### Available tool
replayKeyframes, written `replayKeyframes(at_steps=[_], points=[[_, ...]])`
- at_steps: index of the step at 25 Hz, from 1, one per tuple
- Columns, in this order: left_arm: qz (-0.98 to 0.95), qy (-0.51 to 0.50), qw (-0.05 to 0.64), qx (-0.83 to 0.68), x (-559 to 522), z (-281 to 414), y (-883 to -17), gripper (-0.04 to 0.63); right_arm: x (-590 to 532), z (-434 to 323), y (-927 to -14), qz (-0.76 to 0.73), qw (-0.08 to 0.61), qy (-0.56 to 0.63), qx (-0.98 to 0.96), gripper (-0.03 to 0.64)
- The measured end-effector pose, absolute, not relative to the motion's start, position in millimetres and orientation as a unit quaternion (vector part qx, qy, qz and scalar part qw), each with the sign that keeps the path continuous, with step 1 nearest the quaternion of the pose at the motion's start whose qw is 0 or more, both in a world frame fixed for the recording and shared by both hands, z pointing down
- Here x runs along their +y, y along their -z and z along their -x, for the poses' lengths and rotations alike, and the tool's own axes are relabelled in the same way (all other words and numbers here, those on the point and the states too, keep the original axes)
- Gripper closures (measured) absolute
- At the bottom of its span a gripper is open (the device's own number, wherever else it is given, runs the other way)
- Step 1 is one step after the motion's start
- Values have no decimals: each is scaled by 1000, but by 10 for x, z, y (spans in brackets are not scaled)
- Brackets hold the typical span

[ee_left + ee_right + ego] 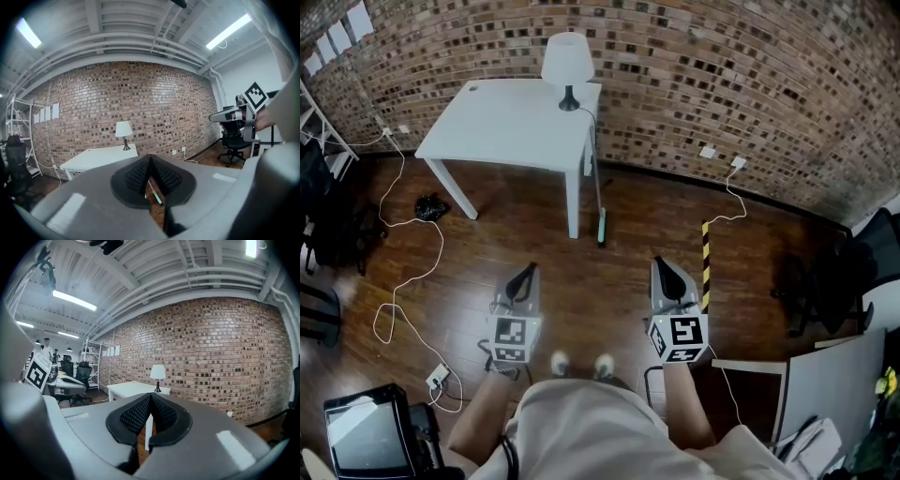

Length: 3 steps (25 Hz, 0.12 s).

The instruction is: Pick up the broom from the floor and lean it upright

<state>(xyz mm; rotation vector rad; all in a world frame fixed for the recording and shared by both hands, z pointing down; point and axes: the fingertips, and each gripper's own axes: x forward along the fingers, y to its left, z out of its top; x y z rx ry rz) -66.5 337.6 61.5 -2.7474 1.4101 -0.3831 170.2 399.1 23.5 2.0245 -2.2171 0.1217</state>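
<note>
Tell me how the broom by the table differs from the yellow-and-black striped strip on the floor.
The broom has a pale handle and green head; the striped strip is banded yellow and black. The broom stands against the white table; the striped strip is apart from it on open floor, beside the right gripper. Both are long and thin.

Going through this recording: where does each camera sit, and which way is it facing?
Head view: on the person's head, looking steeply down at the floor, the white table and the broom leaning on it; shows forearms, shoes, left gripper, right gripper.
Left gripper view: rides the left gripper, looking past its closed jaws toward the brick wall; right gripper at right.
Right gripper view: rides the right gripper, jaws closed, same wall; left gripper at left.
Both gripper views share table and lamp.
</note>
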Motion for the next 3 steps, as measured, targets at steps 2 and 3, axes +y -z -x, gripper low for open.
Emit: replayKeyframes(at_steps=[2, 3], points=[[883, 123, 16, 452, 3388, 691, -610, 595, 4010, -1670, -237, -673, 69, -41, -736, 604], [883, 123, 16, 452, 3392, 702, -608, 595, 4019, -1657, -240, -673, 69, -41, -735, 604]])
